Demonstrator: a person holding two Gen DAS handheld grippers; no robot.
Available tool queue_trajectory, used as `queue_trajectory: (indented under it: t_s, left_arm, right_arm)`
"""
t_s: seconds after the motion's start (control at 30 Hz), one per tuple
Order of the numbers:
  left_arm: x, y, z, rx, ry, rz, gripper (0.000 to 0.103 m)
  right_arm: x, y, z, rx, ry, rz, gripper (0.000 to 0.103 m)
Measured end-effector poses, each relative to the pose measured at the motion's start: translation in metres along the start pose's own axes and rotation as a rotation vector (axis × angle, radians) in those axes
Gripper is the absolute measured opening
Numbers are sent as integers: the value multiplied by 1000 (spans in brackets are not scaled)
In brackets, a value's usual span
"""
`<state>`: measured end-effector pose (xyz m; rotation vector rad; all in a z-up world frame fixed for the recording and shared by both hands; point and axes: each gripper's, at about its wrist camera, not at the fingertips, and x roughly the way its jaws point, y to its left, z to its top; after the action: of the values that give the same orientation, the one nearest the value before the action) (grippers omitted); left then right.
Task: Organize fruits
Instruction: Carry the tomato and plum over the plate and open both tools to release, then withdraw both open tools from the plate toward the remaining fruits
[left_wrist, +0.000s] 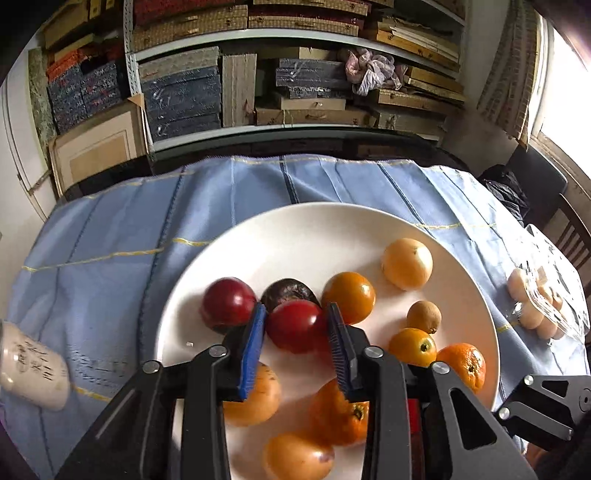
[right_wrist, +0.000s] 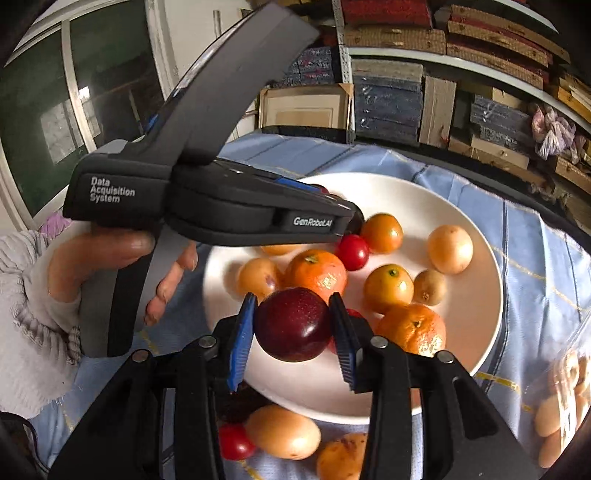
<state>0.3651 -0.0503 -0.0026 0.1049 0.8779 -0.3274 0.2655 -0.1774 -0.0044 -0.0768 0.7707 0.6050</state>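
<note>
A white plate (left_wrist: 303, 236) on a blue cloth holds several fruits: red plums, orange tangerines and yellowish round fruits. My left gripper (left_wrist: 297, 328) is shut on a small red fruit (left_wrist: 297, 325) just above the plate, next to a red plum (left_wrist: 227, 304) and a dark fruit (left_wrist: 288, 290). My right gripper (right_wrist: 293, 325) is shut on a dark red plum (right_wrist: 293, 325) held over the plate's (right_wrist: 476, 321) near rim. The left gripper's body (right_wrist: 207, 206) crosses the right wrist view, held by a hand.
Loose fruits lie on the cloth (right_wrist: 535, 236) in front of the plate: a small red one (right_wrist: 234, 441) and two yellowish ones (right_wrist: 282, 430). A clear plastic pack of pale fruits (left_wrist: 539, 299) lies right of the plate. A white cup (left_wrist: 33, 369) is at the left. Shelves stand behind.
</note>
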Motion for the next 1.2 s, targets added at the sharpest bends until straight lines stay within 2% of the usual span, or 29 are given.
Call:
queue_trajectory:
  t_s: [0.03,0.1,0.13,0.23,0.27,0.3,0.37,0.53,0.63,0.7,0.8,0.93,1.1,1.2]
  left_arm:
    - [1,0,-1,-6,0,0,41]
    - [-3,3,-4,-24,-13,8,62]
    - [-7,5,-5,-33,-22,13,70]
    - [-27,16,-11,-76,-44,13,72]
    - [-37,22,-16,-92,-51,11,72]
    - [-44,25,-20,-102,-56,11,73]
    - [-68,32,-38,-119,-75,19,76]
    - [-97,26,-95,-118,-74,38,88]
    - [-97,10,-125,-105,-57,23,89]
    - [-93,-5,-141,-72,-49,46,89]
    - [-89,-22,-152,-11,-54,86,89]
    - [-88,-40,-156,37,-71,104,89]
    - [-82,-50,-159,79,-70,130,89]
    - [-81,-46,-158,70,-64,117,90]
  right_arm:
    - [0,-3,0,10,2,10,42]
    - [-5,-9,1,36,-13,20,58]
    - [-11,-10,2,47,-32,26,60]
    - [-41,-11,4,49,-96,12,62]
    - [-53,-12,4,54,-123,7,70]
    - [-63,-14,4,61,-145,4,83]
    - [-88,-17,-3,86,-208,-2,94]
    - [-120,-26,-40,158,-249,-38,98]
    - [-130,-36,-74,231,-289,-57,98]
    - [-126,-44,-88,256,-274,-80,98]
    - [-118,-53,-92,249,-236,-147,98]
    - [-103,-57,-97,234,-170,-169,98]
    - [-87,-36,-98,112,-116,-203,98]
    - [-83,-20,-98,45,-101,-214,98]
